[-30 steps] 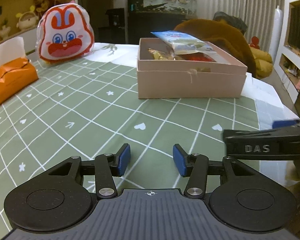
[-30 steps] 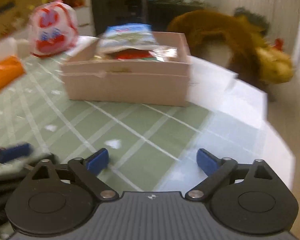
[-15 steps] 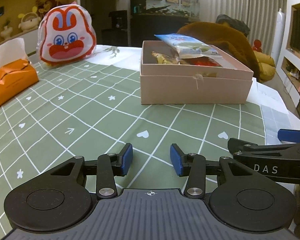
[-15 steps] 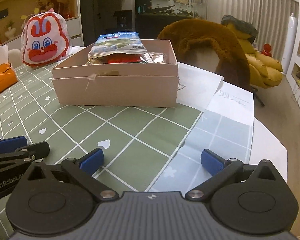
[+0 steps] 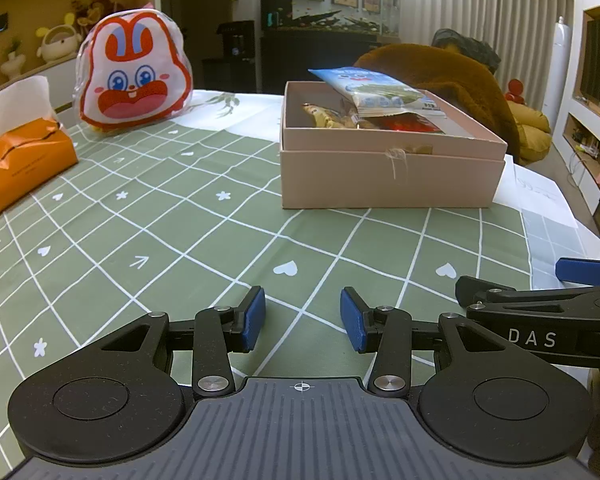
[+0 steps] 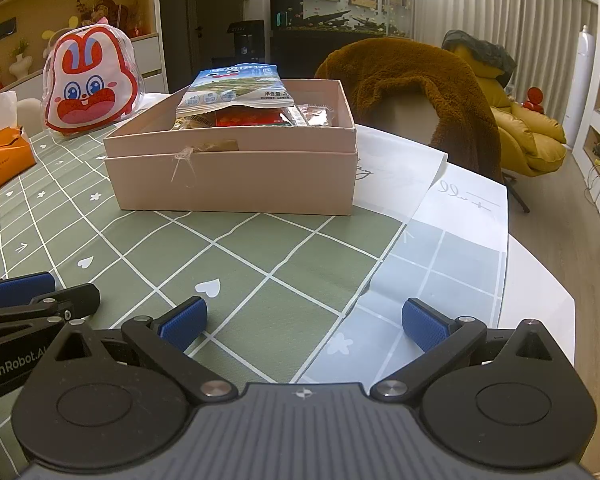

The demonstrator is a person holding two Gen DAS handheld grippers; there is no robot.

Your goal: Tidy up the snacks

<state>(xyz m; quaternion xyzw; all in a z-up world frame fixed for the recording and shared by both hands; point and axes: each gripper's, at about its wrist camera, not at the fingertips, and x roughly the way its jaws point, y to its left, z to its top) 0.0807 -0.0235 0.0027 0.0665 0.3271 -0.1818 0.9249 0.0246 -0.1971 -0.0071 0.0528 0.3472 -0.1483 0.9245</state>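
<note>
left gripper – half-wide, empty | right gripper – wide, empty | snack box – upper centre, full

The left gripper hangs over the green checked cloth on the bench, its jaws apart with nothing between them. Ahead stands a pink box holding snack packets. Far left sit an orange tissue pack and a rabbit pouch; the right gripper shows at the right edge.
</note>
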